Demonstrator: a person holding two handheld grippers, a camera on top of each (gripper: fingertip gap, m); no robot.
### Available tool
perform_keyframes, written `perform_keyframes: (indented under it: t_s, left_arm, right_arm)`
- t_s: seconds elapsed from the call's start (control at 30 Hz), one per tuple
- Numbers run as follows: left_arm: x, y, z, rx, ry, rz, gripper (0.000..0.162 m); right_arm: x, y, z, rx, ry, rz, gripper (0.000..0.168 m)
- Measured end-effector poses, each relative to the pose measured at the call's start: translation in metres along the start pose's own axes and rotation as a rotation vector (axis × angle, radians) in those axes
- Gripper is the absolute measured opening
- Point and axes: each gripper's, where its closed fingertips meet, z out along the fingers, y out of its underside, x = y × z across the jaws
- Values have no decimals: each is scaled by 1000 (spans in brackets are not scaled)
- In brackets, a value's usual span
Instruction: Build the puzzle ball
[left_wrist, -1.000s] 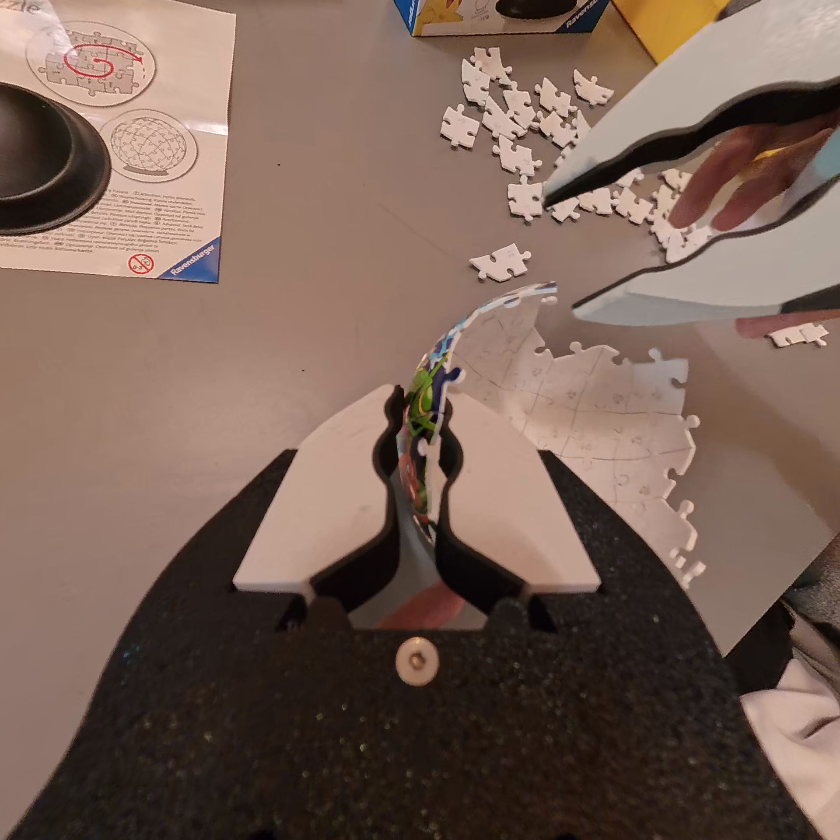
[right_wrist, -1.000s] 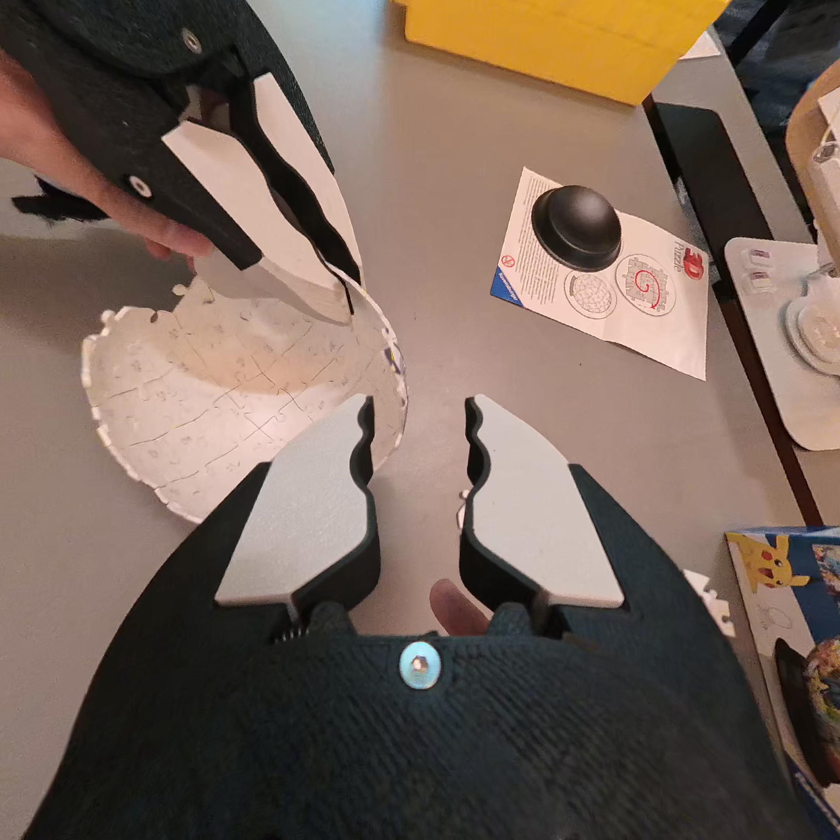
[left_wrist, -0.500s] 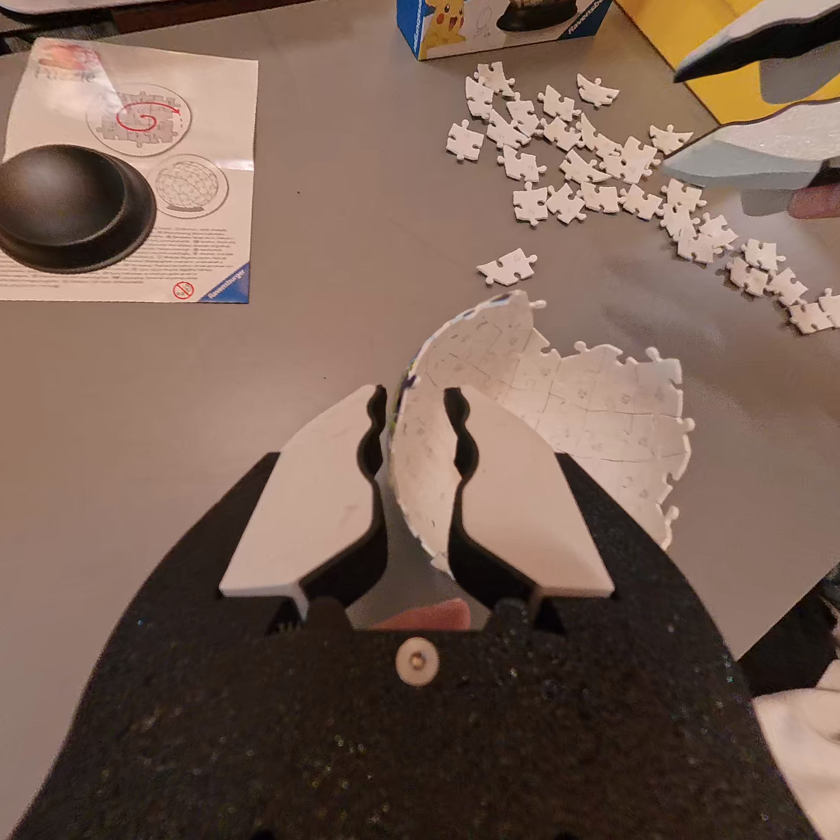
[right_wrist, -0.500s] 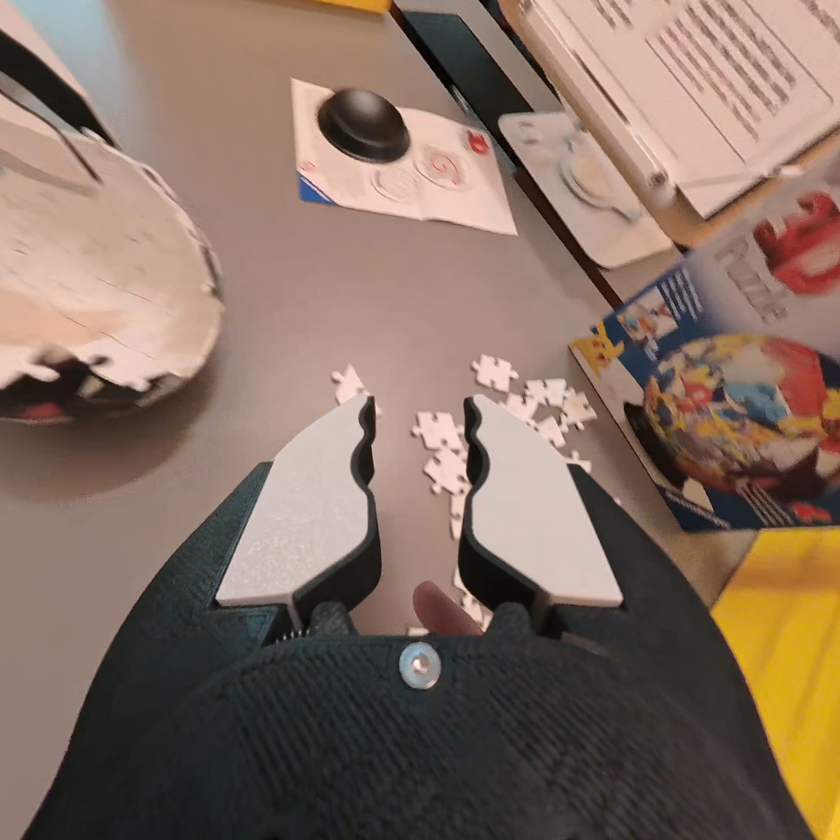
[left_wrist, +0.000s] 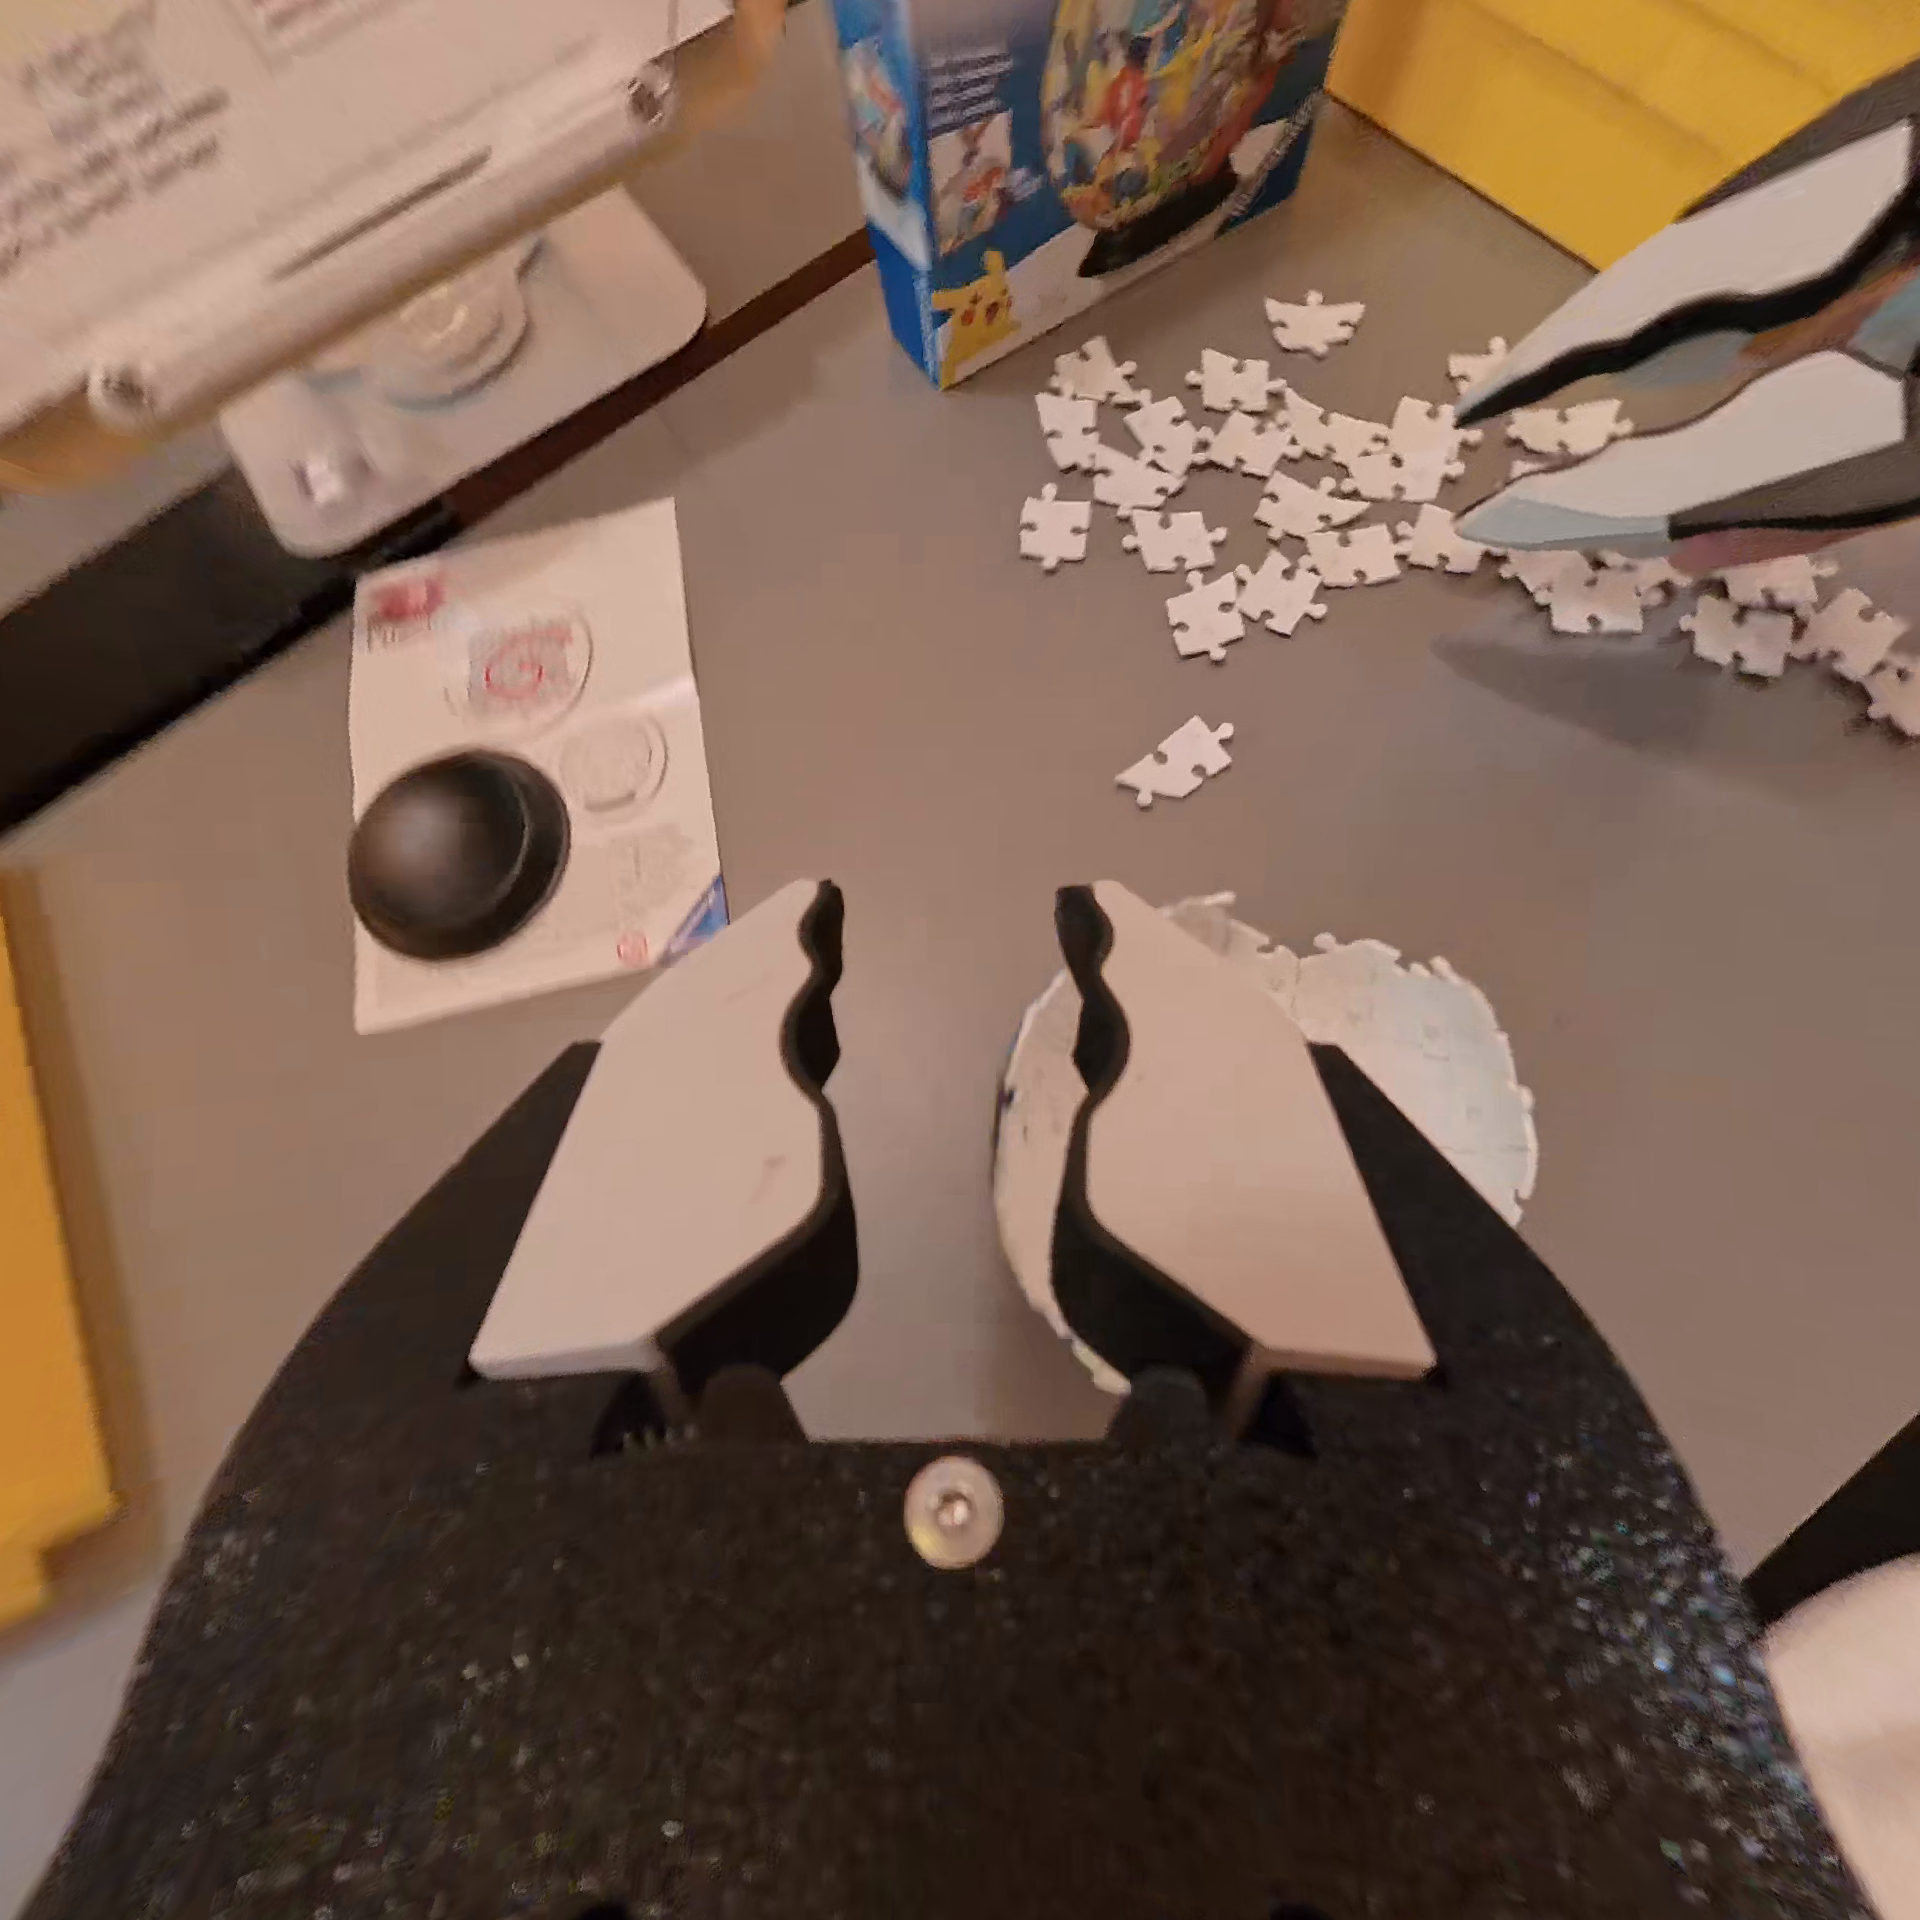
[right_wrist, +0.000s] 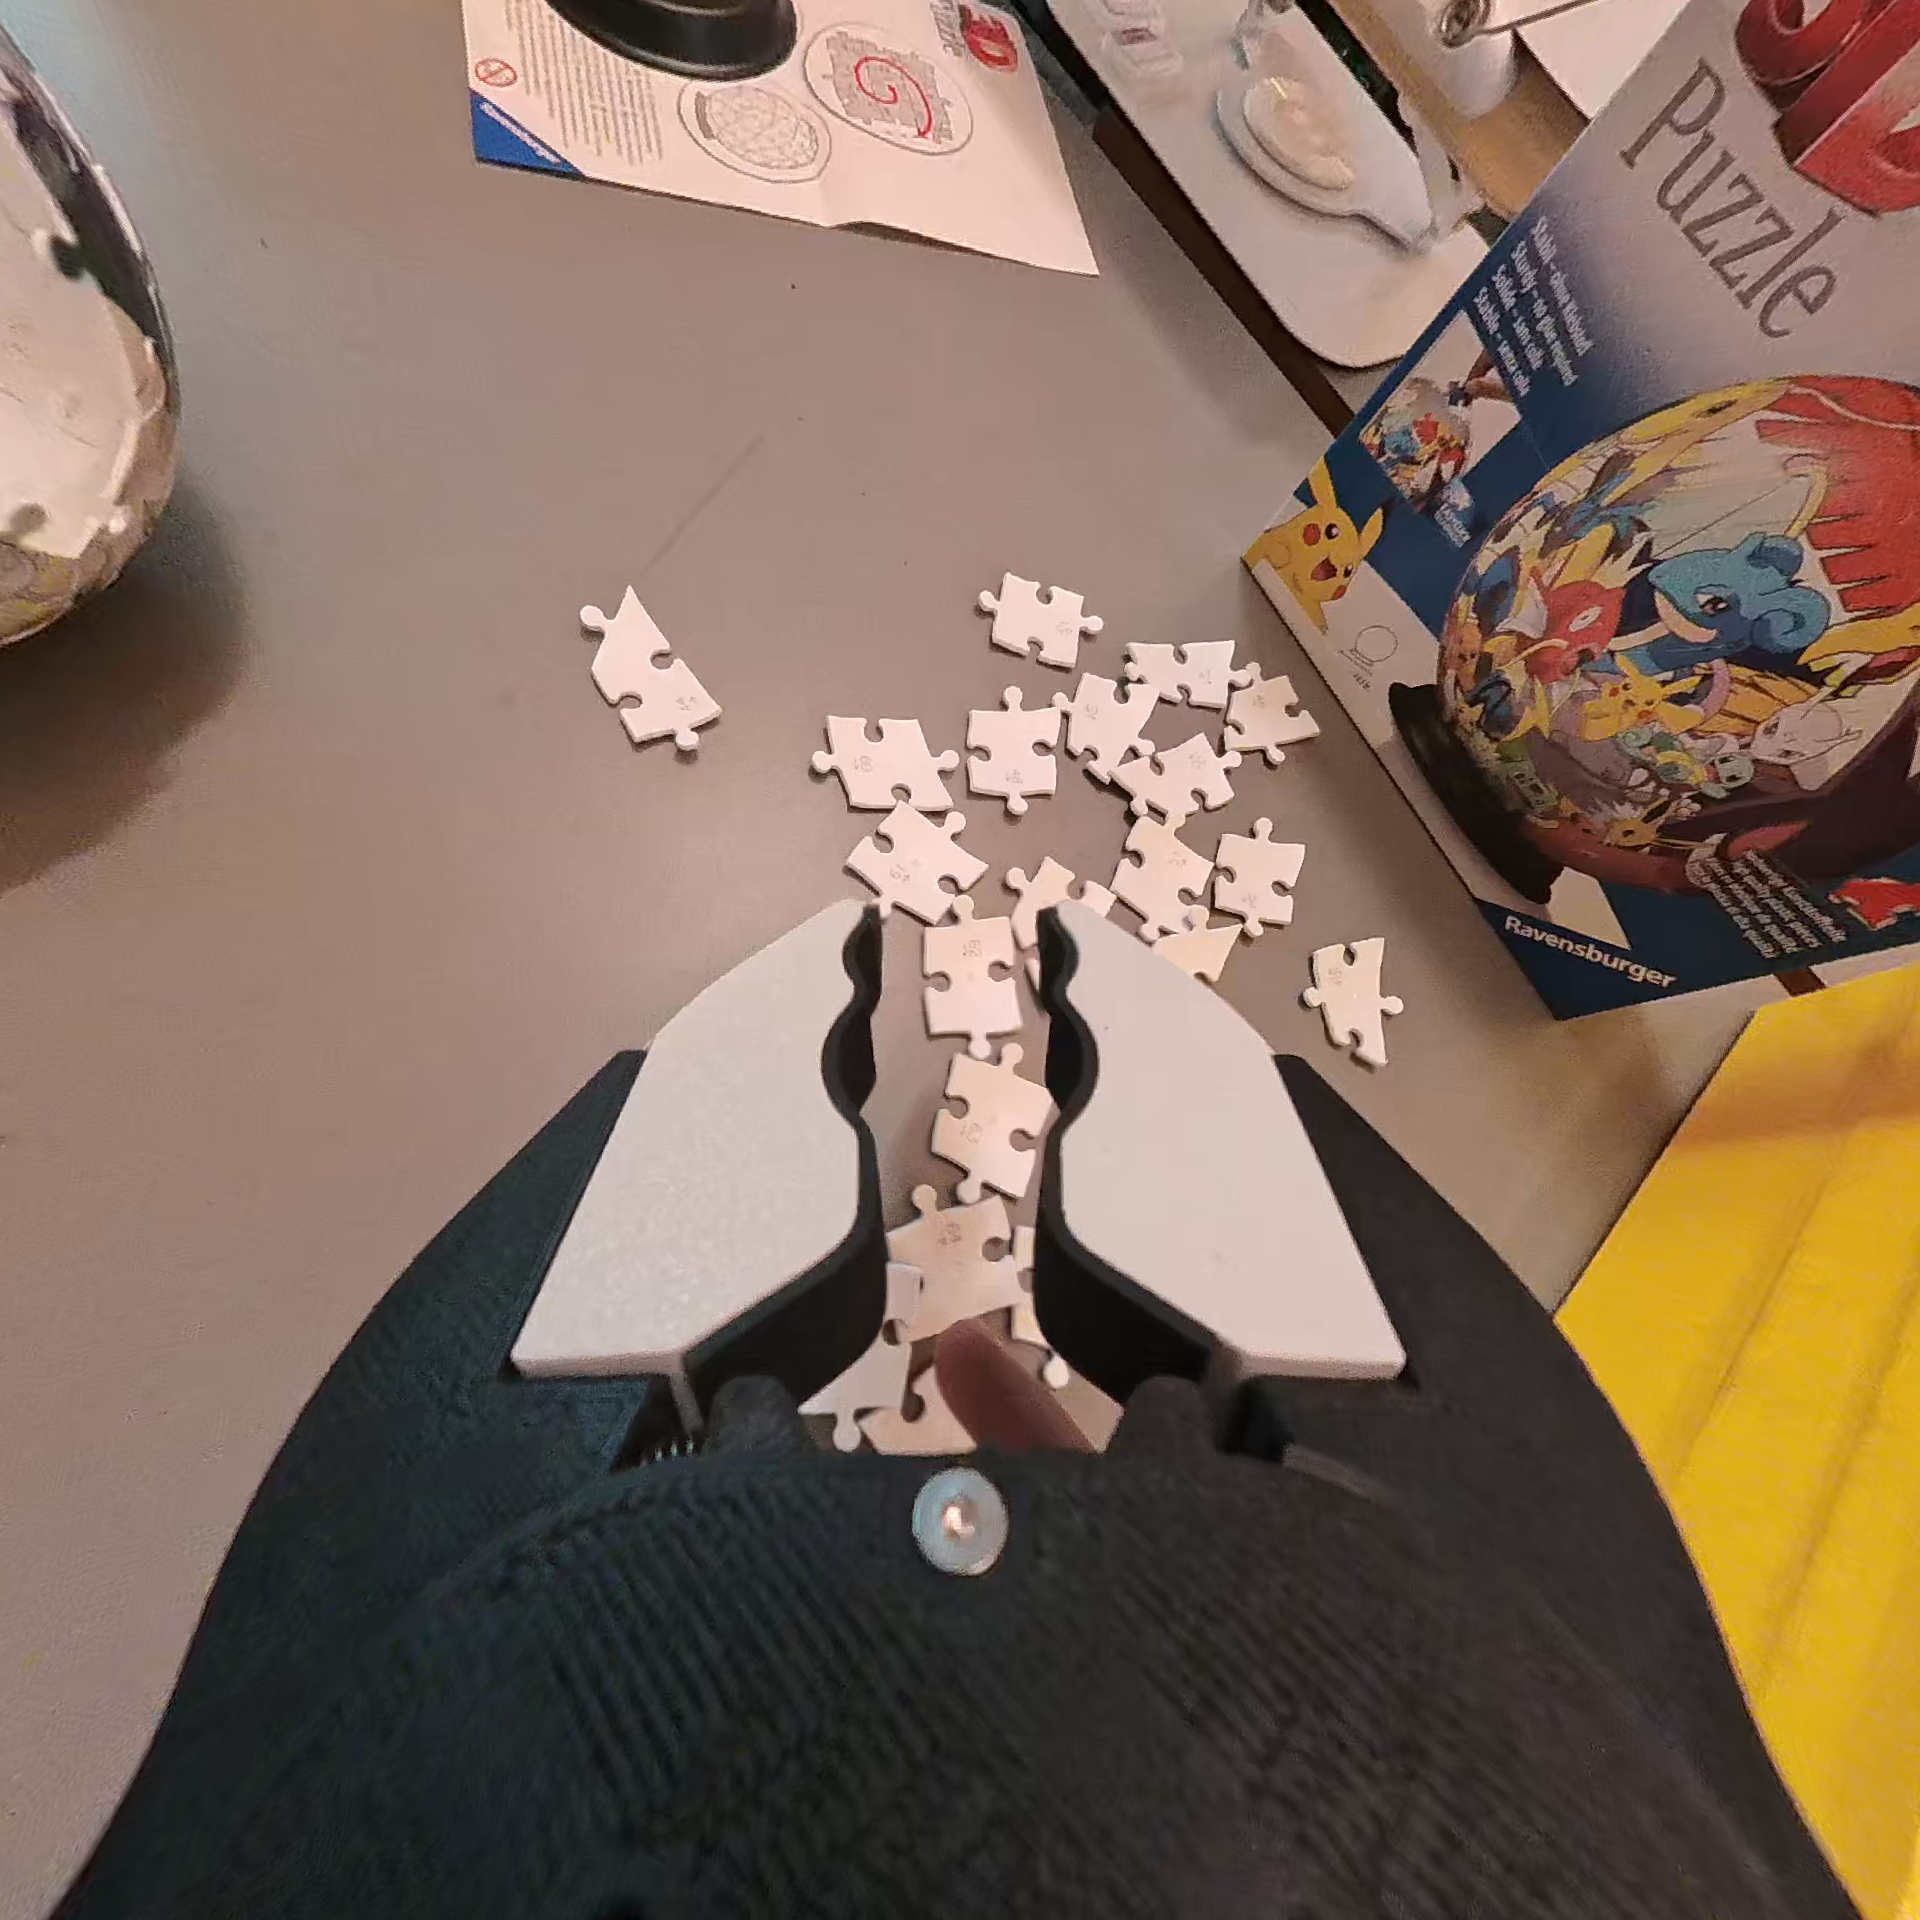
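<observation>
Right gripper (right_wrist: 956, 925) spread, poised over loose pieces (right_wrist: 971, 982) to choose one; left gripper (left_wrist: 940, 904) spread, half-built shell (left_wrist: 1392, 1049) resting just beside.

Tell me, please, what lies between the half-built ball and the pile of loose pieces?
In both wrist views, one lone piece lies on the bare grey table between the half-built ball and the pile of loose pieces.

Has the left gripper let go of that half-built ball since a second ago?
Yes. The left gripper has opened and shifted left off the ball shell, which now lies on the table beside it.
</observation>
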Motion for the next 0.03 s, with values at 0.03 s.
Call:
perform_keyframes:
  t_s: [0.03]
  left_arm:
    - [4,-10,6,-29,5,61,43]
  right_arm:
    - [3,0,-1,6,9,12,30]
